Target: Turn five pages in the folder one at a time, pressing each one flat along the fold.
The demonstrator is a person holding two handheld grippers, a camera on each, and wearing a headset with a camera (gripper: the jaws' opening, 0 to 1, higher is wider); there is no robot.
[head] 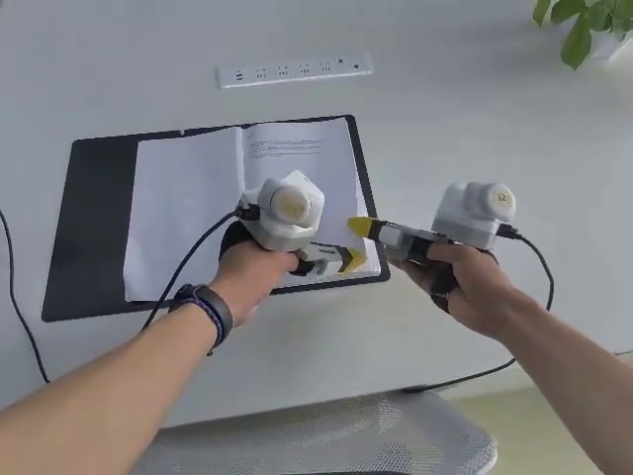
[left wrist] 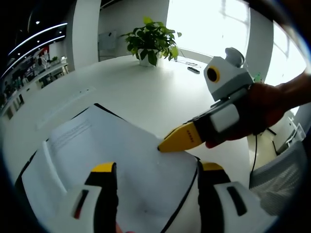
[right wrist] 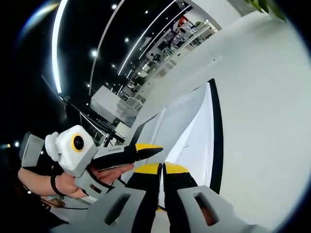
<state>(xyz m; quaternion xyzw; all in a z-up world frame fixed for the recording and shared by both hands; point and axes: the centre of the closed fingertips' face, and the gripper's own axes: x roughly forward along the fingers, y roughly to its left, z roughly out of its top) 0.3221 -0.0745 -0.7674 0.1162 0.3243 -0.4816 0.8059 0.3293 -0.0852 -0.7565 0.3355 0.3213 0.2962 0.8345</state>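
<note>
A black folder (head: 94,213) lies open on the white table, white pages (head: 188,203) spread across it and a printed page (head: 302,158) on the right half. My left gripper (head: 344,260) hovers open over the page's lower right corner; in the left gripper view its jaws (left wrist: 158,167) stand wide apart above the paper (left wrist: 121,160). Reaching in from the right, my right gripper (head: 358,228) is shut, and its yellow tip (left wrist: 177,138) meets the page's right edge. Its shut jaws (right wrist: 161,169) point along the folder (right wrist: 214,141), with the left gripper (right wrist: 77,148) beside them.
A white power strip (head: 294,70) lies beyond the folder. A potted plant (head: 584,25) stands at the far right corner. Cables trail from both grippers over the front table edge. A grey chair (head: 326,435) sits below that edge.
</note>
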